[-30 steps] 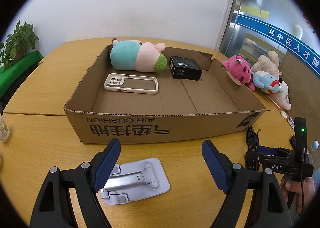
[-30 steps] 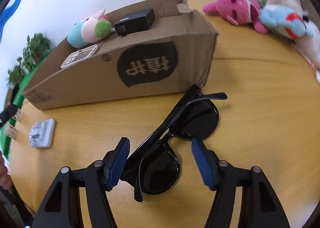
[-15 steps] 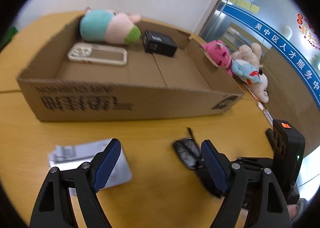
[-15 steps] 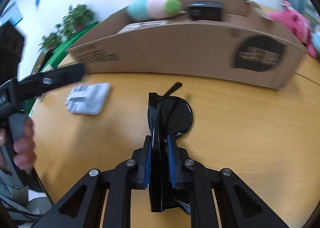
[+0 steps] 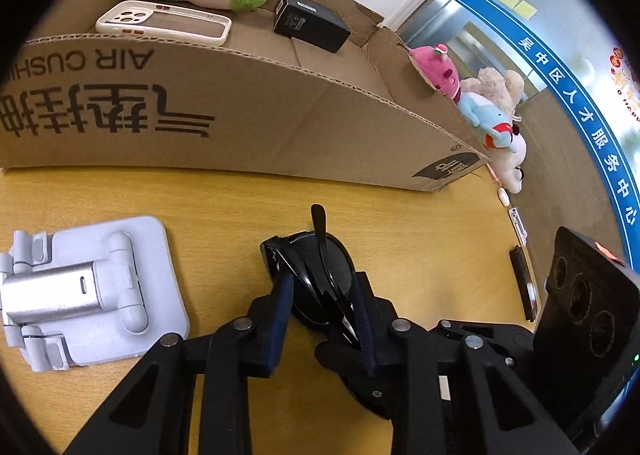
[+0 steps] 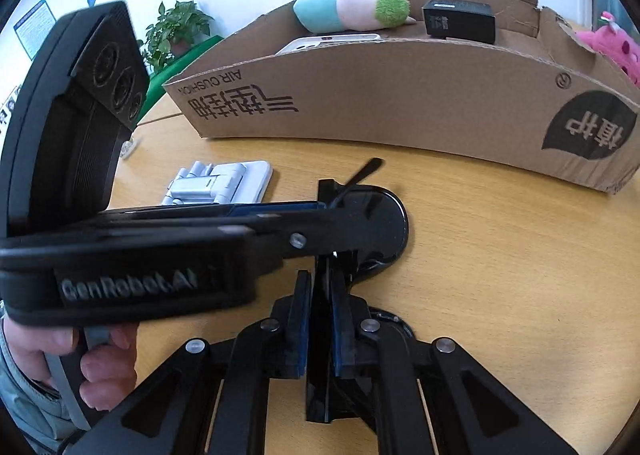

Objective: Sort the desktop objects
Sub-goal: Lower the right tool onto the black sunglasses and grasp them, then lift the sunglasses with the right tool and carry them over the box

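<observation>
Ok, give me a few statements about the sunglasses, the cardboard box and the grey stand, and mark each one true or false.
1. The right gripper is shut on the sunglasses. True.
2. The sunglasses lie inside the cardboard box. False: they are on the table, in front of the box.
3. The phone case is in the box. True.
4. The grey stand is in the box. False: it lies on the table.
5. The left gripper is far from the sunglasses. False: its jaws are closing around them.
</observation>
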Demonstrator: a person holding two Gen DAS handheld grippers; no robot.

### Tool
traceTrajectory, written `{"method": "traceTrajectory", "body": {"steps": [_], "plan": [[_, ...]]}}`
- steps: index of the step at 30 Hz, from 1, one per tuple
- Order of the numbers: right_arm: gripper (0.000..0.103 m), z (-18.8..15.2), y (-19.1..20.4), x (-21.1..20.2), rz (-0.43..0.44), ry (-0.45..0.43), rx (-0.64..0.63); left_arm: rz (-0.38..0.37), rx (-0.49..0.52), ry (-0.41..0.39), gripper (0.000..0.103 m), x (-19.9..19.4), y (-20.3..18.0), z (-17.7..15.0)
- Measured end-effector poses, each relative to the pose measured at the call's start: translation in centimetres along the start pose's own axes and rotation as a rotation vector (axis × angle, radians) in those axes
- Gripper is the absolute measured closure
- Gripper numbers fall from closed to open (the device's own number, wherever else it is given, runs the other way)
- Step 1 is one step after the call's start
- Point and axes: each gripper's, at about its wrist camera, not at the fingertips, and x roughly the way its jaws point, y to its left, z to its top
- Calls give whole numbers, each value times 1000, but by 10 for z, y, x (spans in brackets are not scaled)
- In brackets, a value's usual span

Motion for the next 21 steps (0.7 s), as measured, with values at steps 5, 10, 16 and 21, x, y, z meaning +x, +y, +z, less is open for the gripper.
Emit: {"method": "traceTrajectory", "body": {"steps": [5,10,16,21], "plan": [[96,-2,3,-3,19,-10,-10,5,22,-14,80,-7,-6,-2],[96,5,10,-24,35,-79,-42,1,55,-85,81,-34,-21,7],[96,35,24,-69,30,-214,-105,-11,191,-198,86,-79,-65,46],[95,90,24,-114,-4,-357,-143,-59,305,-298,86,-108,-99,107]]}}
